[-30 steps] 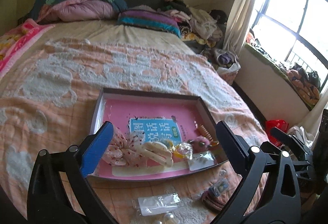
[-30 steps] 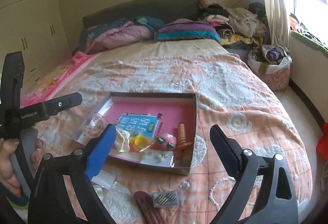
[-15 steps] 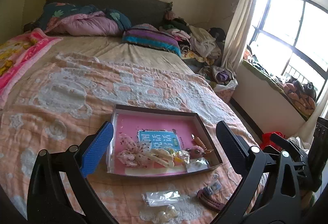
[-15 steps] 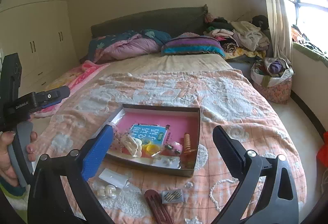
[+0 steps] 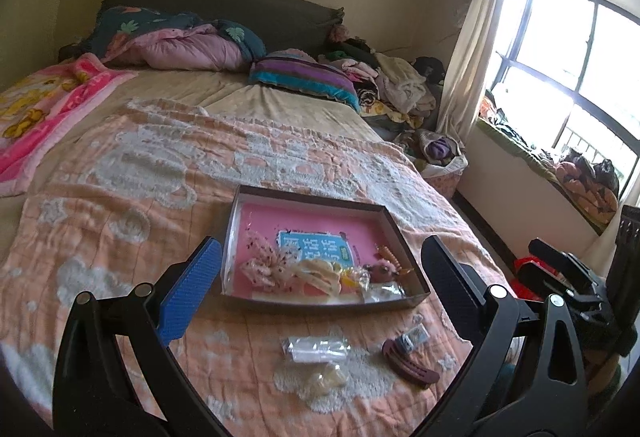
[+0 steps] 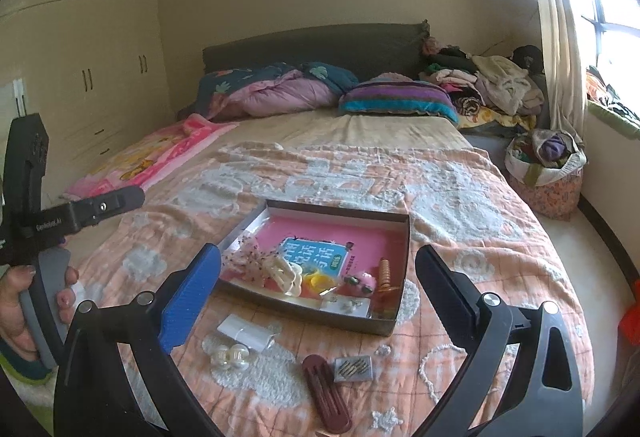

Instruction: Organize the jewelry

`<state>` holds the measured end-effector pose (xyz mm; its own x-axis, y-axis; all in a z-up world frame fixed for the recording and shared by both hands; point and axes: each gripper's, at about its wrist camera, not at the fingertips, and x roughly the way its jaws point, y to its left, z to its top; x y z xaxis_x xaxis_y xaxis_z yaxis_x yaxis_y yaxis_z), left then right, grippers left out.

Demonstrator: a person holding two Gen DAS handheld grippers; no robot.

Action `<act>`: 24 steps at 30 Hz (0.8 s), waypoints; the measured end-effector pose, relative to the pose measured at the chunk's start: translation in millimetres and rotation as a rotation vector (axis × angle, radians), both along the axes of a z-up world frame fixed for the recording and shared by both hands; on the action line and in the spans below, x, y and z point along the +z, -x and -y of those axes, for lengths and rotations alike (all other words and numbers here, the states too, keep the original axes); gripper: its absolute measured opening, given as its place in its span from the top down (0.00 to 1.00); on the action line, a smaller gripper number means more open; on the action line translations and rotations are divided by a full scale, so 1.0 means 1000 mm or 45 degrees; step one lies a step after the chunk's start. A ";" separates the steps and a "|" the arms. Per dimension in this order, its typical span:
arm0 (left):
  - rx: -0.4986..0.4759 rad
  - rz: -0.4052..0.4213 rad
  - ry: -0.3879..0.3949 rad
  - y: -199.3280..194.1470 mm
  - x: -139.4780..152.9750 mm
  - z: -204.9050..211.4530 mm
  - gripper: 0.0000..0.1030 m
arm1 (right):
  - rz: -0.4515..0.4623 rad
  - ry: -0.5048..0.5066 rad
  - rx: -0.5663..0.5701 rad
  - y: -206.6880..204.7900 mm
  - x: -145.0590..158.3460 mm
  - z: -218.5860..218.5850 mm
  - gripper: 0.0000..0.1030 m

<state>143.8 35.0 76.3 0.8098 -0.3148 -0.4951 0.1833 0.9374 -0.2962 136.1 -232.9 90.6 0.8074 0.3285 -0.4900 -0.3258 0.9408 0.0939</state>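
Both grippers pulled back, open | rectangular pink-lined box | possibly plastic clips

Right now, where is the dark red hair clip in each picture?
Left wrist view: dark red hair clip lies low and right of center, on the blanket in front of the box.
Right wrist view: bottom center, beside a small silver packet.
Shared landmark: the box.

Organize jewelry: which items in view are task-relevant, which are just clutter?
Job:
box
maroon hair clip
card of hairpins
clear bags
pearl clips

Lying about:
striped pillow
pink quilt
clothes pile
laundry basket
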 end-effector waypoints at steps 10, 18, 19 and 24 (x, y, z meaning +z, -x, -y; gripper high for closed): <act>0.052 -0.034 -0.028 0.025 -0.003 -0.002 0.09 | 0.000 -0.018 0.011 0.014 -0.003 0.010 0.06; 0.051 -0.034 -0.056 0.043 -0.008 0.009 0.09 | -0.011 0.004 0.039 0.029 -0.007 0.017 0.06; 0.045 -0.035 -0.062 0.045 -0.009 0.012 0.09 | -0.015 0.007 0.040 0.032 -0.008 0.019 0.06; 0.038 -0.078 -0.093 0.051 -0.022 0.022 0.09 | -0.030 0.022 0.031 0.039 -0.014 0.029 0.06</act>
<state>92.6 12.6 54.4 0.7857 -0.2524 -0.5649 0.1387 0.9616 -0.2368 97.3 -262.4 76.2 0.7875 0.3391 -0.5146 -0.3462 0.9342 0.0857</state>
